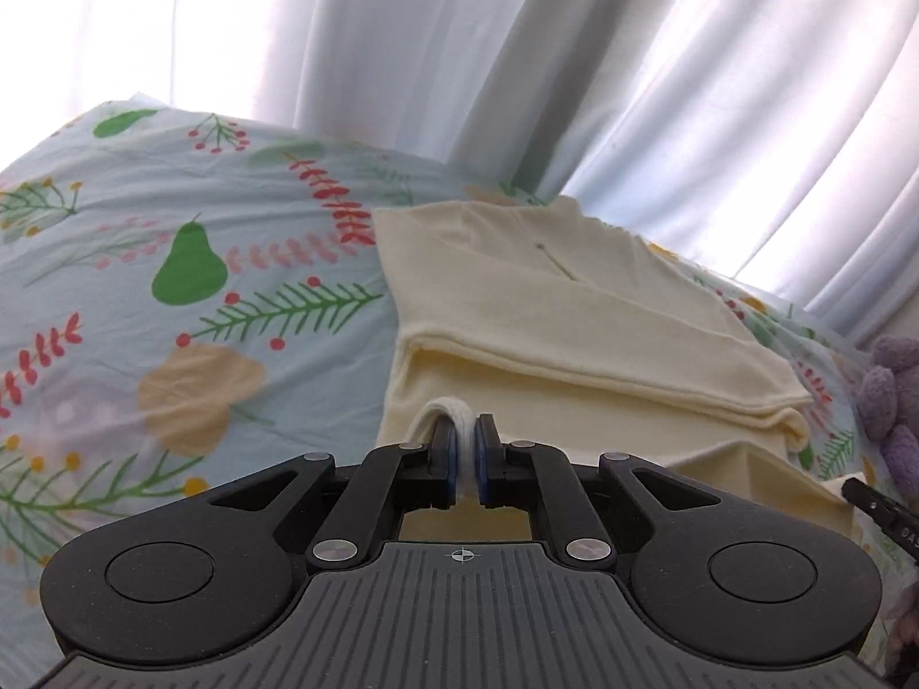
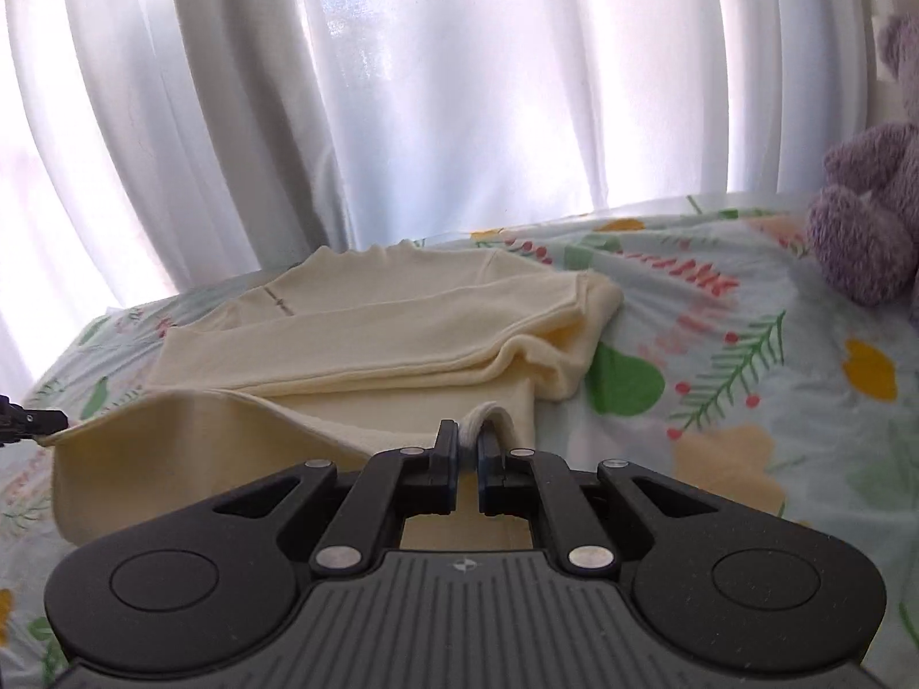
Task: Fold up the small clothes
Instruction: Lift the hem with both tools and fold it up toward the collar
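Note:
A cream long-sleeved top (image 1: 574, 298) lies on the bed, its sleeves folded across the body. My left gripper (image 1: 465, 448) is shut on the top's near left hem corner, cloth bunched between the pads. My right gripper (image 2: 470, 448) is shut on the near right hem corner of the same top (image 2: 367, 321). The hem between them is lifted slightly off the bed. The right gripper's tip shows at the right edge of the left wrist view (image 1: 861, 491), and the left gripper's tip at the left edge of the right wrist view (image 2: 34, 422).
The bed has a light blue sheet (image 1: 172, 287) printed with pears and leaves. White curtains (image 2: 459, 86) hang behind the far edge. A purple plush toy (image 2: 867, 218) sits on the bed to the right of the top.

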The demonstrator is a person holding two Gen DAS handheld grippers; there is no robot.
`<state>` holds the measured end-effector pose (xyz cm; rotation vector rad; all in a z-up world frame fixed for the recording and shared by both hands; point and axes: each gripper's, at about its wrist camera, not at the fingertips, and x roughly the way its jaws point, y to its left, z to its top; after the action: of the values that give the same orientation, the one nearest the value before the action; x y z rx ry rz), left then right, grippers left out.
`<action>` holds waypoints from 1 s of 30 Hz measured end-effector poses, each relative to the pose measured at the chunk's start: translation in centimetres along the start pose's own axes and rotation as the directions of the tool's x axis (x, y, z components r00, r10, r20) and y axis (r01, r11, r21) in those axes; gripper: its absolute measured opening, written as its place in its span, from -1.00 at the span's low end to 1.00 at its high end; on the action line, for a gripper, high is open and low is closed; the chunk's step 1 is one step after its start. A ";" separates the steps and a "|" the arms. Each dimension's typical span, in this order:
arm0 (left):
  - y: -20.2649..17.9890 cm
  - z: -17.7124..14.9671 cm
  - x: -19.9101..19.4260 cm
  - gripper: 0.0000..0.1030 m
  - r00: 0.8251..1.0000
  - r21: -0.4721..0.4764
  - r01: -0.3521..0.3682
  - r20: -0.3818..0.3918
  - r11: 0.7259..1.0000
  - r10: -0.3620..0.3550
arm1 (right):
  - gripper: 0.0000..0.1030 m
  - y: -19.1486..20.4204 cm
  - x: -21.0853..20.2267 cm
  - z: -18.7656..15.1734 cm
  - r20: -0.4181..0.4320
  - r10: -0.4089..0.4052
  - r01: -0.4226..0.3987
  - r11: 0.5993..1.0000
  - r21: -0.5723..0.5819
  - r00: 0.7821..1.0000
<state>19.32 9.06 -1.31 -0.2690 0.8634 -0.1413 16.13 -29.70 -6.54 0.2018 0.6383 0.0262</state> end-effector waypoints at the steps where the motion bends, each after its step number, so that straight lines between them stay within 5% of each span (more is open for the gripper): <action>1: 0.3 -0.2 0.7 -0.82 1.000 -0.010 0.005 -0.016 1.000 -0.005 | -0.88 0.2 0.4 -0.2 0.027 -0.030 0.030 0.999 -0.025 0.999; 6: 2.0 -1.2 1.2 -0.37 1.000 0.036 0.014 0.027 0.999 -0.015 | -0.26 0.1 1.0 -1.9 0.074 -0.118 0.124 0.988 -0.090 0.990; 8: 2.4 -1.3 1.2 -0.26 0.999 0.079 0.035 0.031 0.996 -0.037 | -0.22 -0.1 1.1 -2.4 0.040 -0.093 0.097 0.988 -0.119 0.995; 14: 2.1 -0.7 3.3 -0.22 0.998 0.124 0.060 -0.010 0.990 -0.059 | -0.22 -0.3 3.0 -2.7 -0.075 -0.047 0.038 0.992 -0.117 0.996; 18: 1.7 -0.9 3.3 0.08 0.990 0.167 0.140 -0.004 0.976 -0.142 | -0.23 0.0 4.1 -2.5 -0.098 -0.022 0.010 0.993 -0.122 0.995; 25: 2.3 -0.8 4.6 0.12 0.989 0.184 0.146 -0.054 0.972 -0.138 | -0.26 0.3 5.5 -2.2 -0.145 -0.014 -0.008 0.989 -0.150 0.989; 30: 2.3 -0.5 5.6 -0.02 0.988 0.185 0.149 -0.068 0.971 -0.139 | -0.57 0.3 6.0 -1.9 -0.151 -0.024 -0.002 0.986 -0.168 0.988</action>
<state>22.51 9.84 -6.35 -0.1493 0.8781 -0.3662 19.84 -28.53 -11.45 0.0331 0.7861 0.0856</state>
